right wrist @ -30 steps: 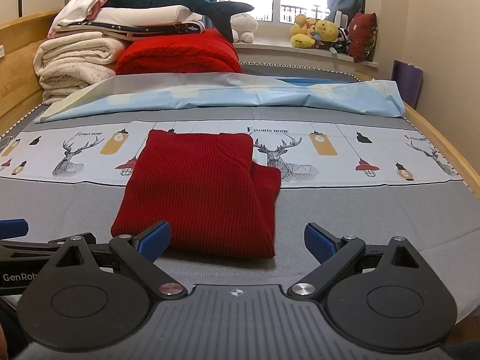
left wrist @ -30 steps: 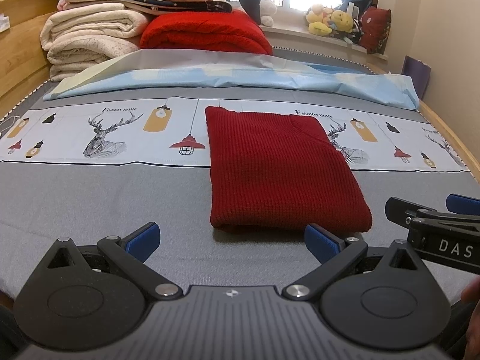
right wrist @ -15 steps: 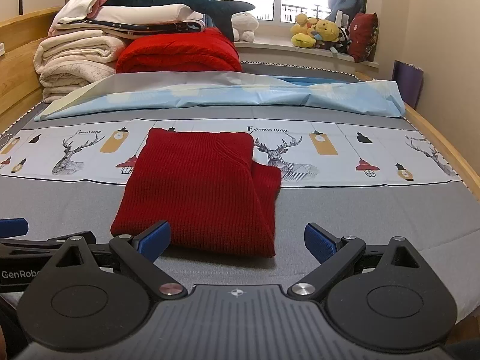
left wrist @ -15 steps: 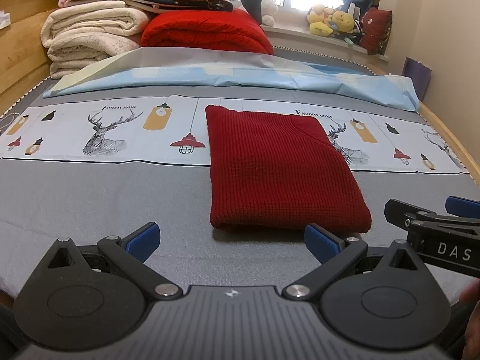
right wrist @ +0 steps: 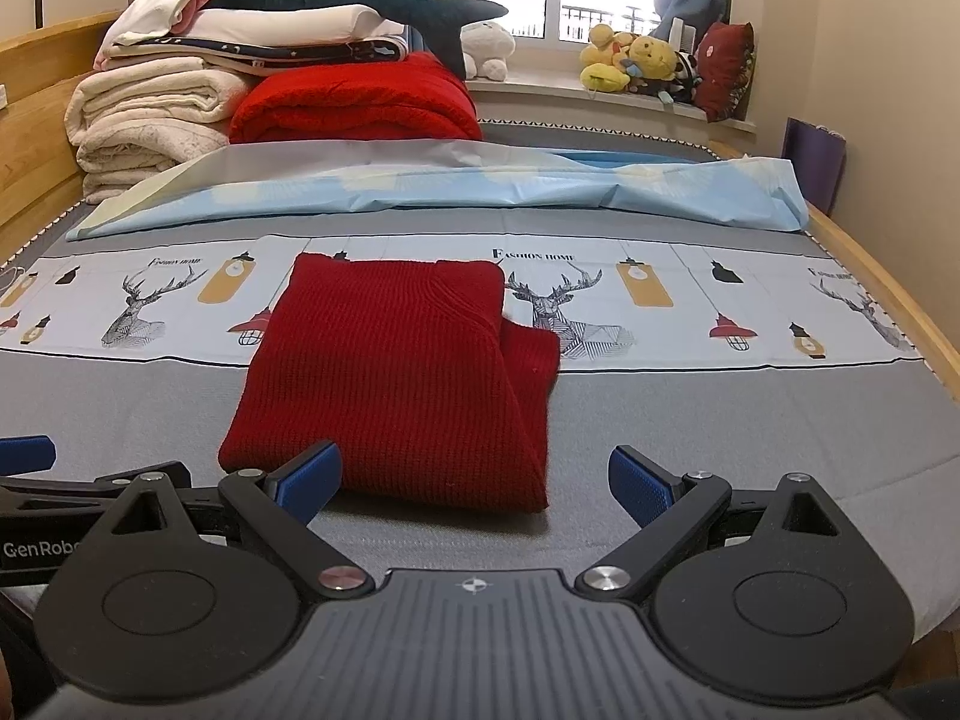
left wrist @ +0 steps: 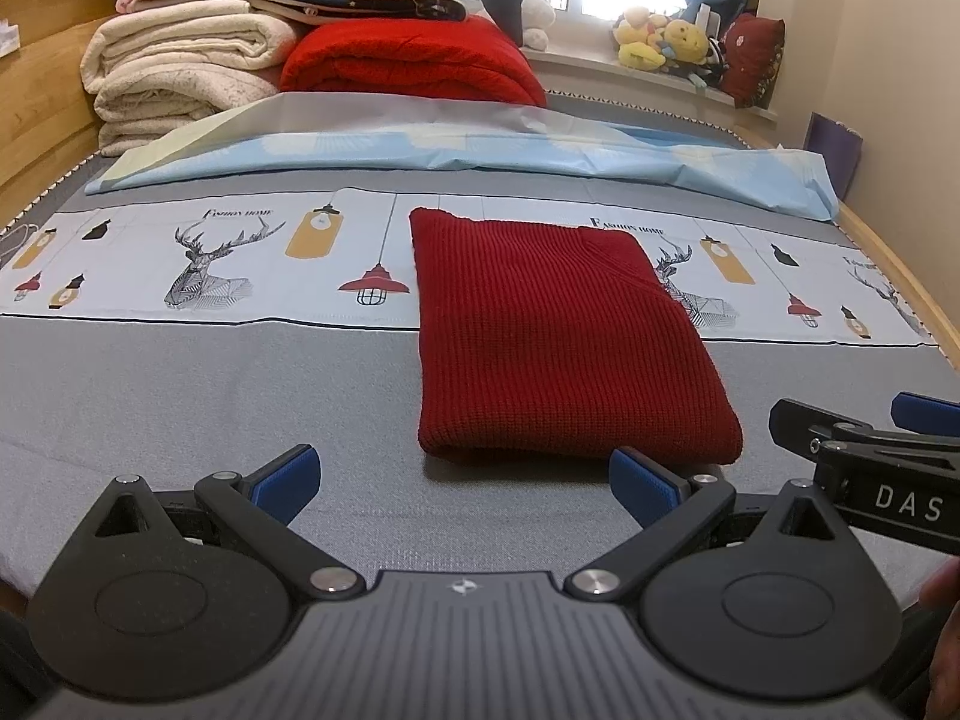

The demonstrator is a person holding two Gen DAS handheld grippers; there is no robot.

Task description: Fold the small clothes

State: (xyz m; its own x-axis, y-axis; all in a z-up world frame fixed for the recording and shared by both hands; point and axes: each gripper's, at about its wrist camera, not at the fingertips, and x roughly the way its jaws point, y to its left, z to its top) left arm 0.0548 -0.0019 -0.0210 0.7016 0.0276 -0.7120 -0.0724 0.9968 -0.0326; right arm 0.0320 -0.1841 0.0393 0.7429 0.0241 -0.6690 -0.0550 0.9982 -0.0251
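A dark red knit sweater (left wrist: 558, 330) lies folded into a rectangle on the grey bed cover, partly on the printed strip; it also shows in the right wrist view (right wrist: 402, 378), with a folded layer sticking out on its right side. My left gripper (left wrist: 462, 486) is open and empty, just short of the sweater's near edge. My right gripper (right wrist: 474, 483) is open and empty, its left pad at the sweater's near edge. The right gripper shows at the right edge of the left wrist view (left wrist: 870, 450).
A light blue sheet (left wrist: 480, 144) lies across the bed behind the sweater. Folded blankets (left wrist: 180, 72) and a red quilt (left wrist: 408, 60) are stacked at the back. Plush toys (right wrist: 636, 60) sit on the windowsill. Wooden bed rails (right wrist: 882, 294) run along the sides.
Both grippers have moved slightly forward and lower towards the sweater's near edge. The sweater has not moved.
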